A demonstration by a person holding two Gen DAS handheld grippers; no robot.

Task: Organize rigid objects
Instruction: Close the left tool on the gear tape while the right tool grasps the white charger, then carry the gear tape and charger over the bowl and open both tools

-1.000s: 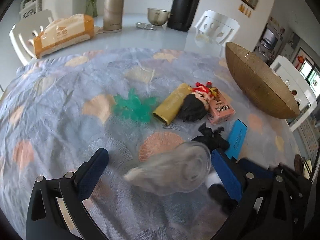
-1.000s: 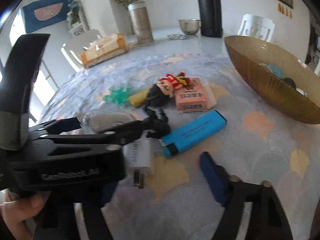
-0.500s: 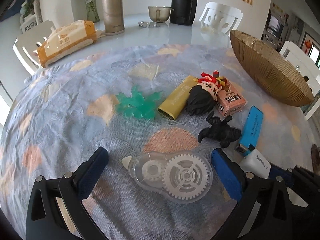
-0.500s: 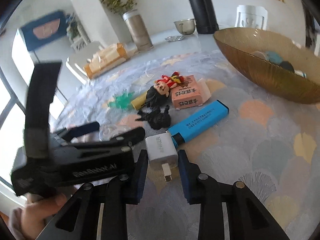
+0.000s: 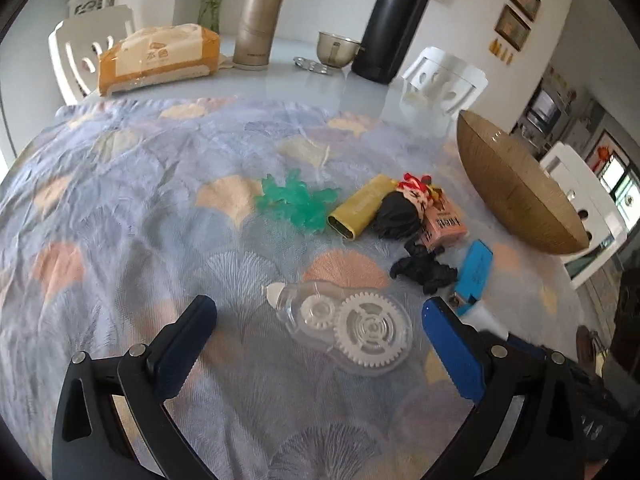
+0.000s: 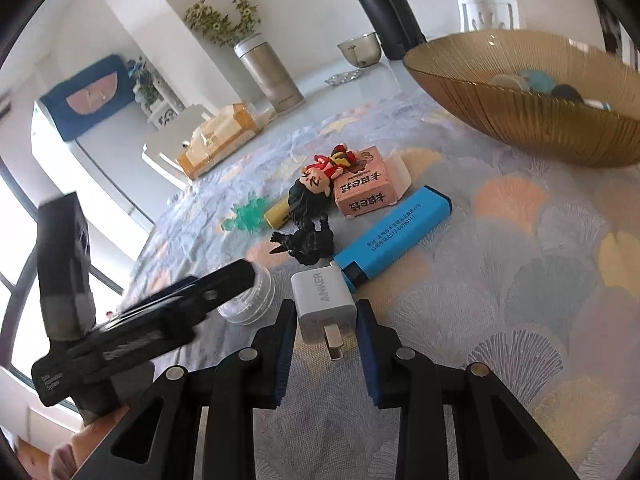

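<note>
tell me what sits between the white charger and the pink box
The blue lighter and black toy figure lie between white charger and pink box, in the right wrist view.

Left gripper (image 5: 316,320) jaws spread wide around correction tape (image 5: 352,326).

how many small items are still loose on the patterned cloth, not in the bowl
8: correction tape, charger, blue lighter, black toy, doll, pink box, yellow tube, green toy.

Bright daylight is flooding in, blowing out the windows (image 6: 24,216) at the right wrist view's left edge. Glare is sheening the bare bench (image 5: 280,84). Fisheye distortion is bending both frames' edges. The left gripper (image 6: 160,320) is appearing motion-blurred there.
</note>
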